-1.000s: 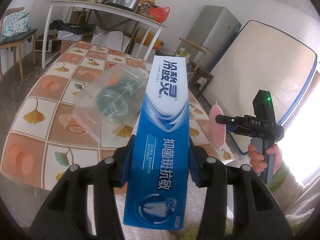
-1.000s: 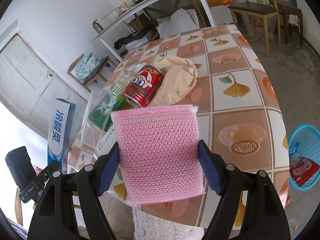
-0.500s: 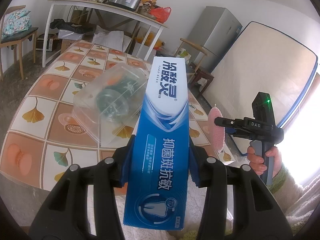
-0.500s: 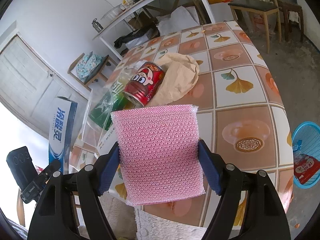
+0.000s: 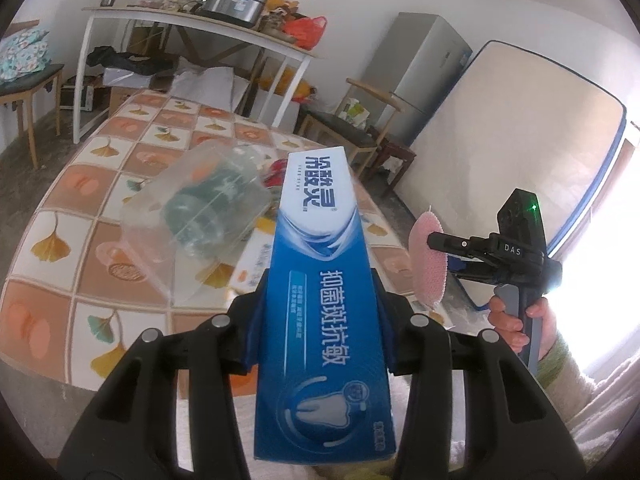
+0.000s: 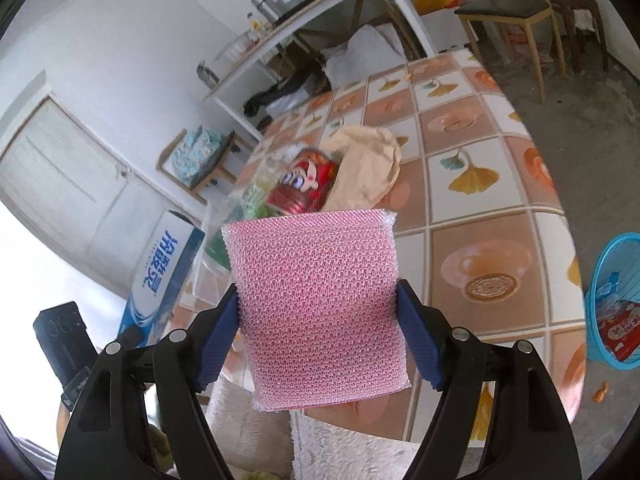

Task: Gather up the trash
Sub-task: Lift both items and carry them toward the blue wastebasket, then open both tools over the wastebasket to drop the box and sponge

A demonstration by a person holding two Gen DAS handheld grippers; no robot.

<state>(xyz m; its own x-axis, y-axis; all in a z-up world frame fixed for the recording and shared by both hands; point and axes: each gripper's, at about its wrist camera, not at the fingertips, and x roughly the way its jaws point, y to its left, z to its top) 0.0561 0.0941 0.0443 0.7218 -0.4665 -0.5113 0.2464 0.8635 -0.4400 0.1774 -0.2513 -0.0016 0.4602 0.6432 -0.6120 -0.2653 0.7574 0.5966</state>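
Fingers (image 5: 256,320) of the left gripper (image 5: 318,320) are clamped on the long sides of a blue box (image 5: 320,280), which stands up from them toward 12 o'clock over the near edge of the tabletop (image 5: 80,208). The box hides the middle of the tabletop; its lower end is cut off by the fingers' black frame. At 10 o'clock of the box lies a clear bag (image 5: 200,208) with something dark green inside, too blurred through the plastic to name. A red can (image 5: 276,170) peeps out just left of the box top, mostly hidden.

On the right gripper (image 6: 318,320) the fingers (image 6: 418,340) are pressed against both side edges of a pink pad (image 6: 320,304), held flat toward the camera. It covers much of the tabletop's near left part. Above it, at 12 o'clock, the can (image 6: 304,184) lies on its side touching a tan paper bag (image 6: 368,168); greenish packaging at the can's 9 o'clock is hard to make out. At 3 o'clock, on the floor beside the tabletop, a blue basket (image 6: 612,280) is cut by the frame edge, with a red wrapper (image 6: 624,332) in it. In the left view a hand (image 5: 516,316) grips the right gripper's handle at 3 o'clock, washed out by window glare.
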